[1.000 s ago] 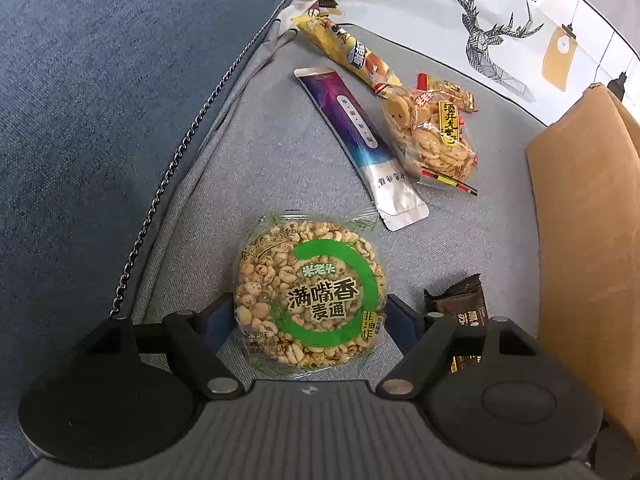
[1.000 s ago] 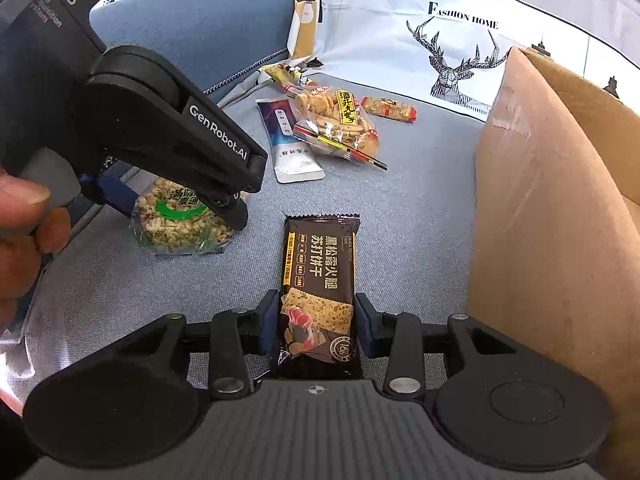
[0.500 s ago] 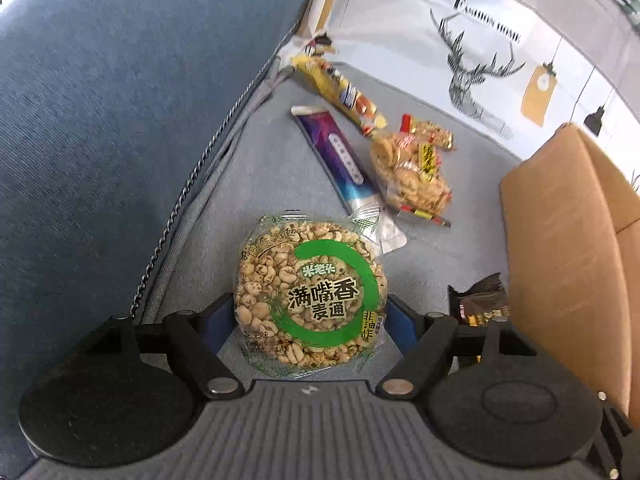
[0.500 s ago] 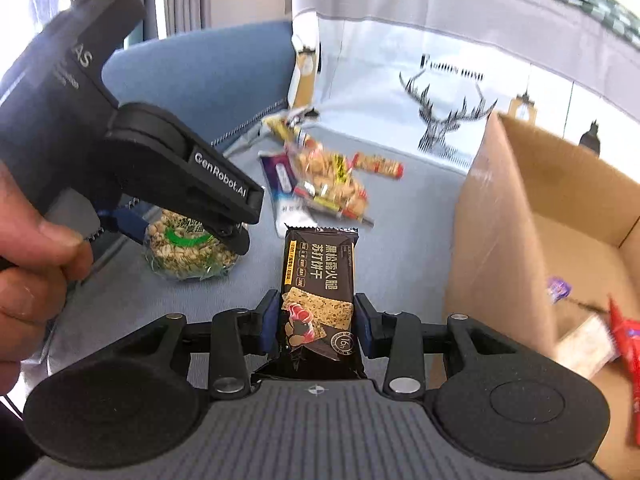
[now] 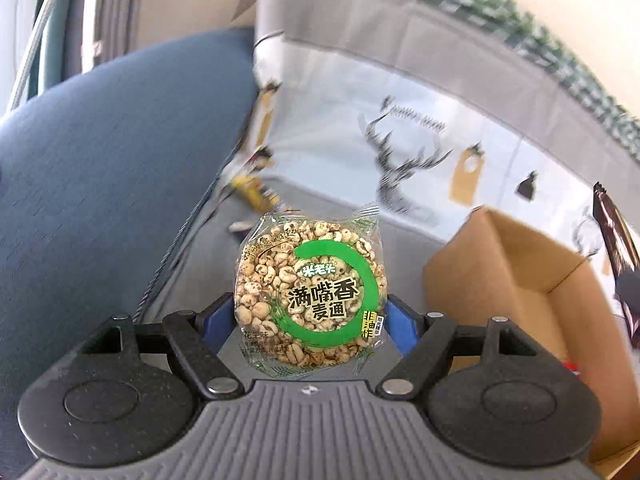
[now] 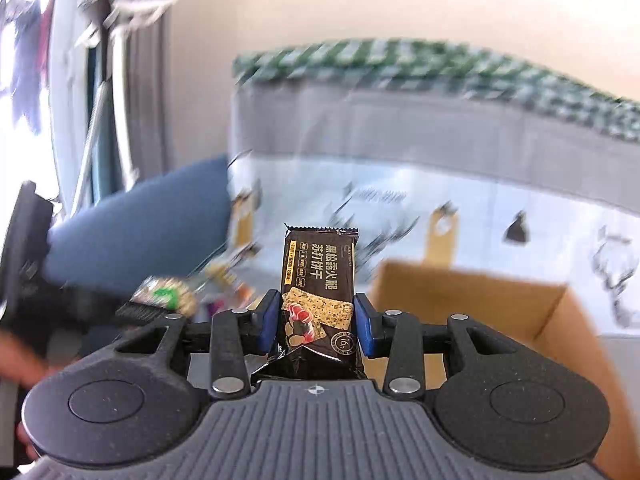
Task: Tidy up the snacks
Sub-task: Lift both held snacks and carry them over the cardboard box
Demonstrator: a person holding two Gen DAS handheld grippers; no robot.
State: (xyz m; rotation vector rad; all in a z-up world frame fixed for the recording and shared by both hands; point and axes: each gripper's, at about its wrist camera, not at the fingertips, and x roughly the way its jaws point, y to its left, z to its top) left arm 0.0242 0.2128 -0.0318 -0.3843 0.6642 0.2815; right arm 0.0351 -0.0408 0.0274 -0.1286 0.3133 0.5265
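My left gripper [image 5: 310, 320] is shut on a round puffed-grain cake pack [image 5: 312, 296] with a green ring label and holds it up above the sofa seat. My right gripper [image 6: 316, 320] is shut on a black cracker pack [image 6: 320, 280], also lifted in the air. The brown cardboard box [image 5: 516, 276] stands open to the right of the left gripper, and in the right wrist view the box [image 6: 472, 300] lies ahead and to the right. The cracker pack shows at the far right of the left wrist view [image 5: 614, 236]. The cake pack shows blurred at the left of the right wrist view [image 6: 166, 294].
Blurred snack packs [image 5: 256, 194] lie on the grey sofa seat [image 5: 208, 248] near the back. A blue armrest [image 5: 112, 168] rises on the left. A white deer-print cushion [image 5: 400, 152] stands behind the box.
Both grippers have risen from the seat with their packs and tilted up, so the box opening and the sofa back now fill the views. The remaining snacks have dropped far below.
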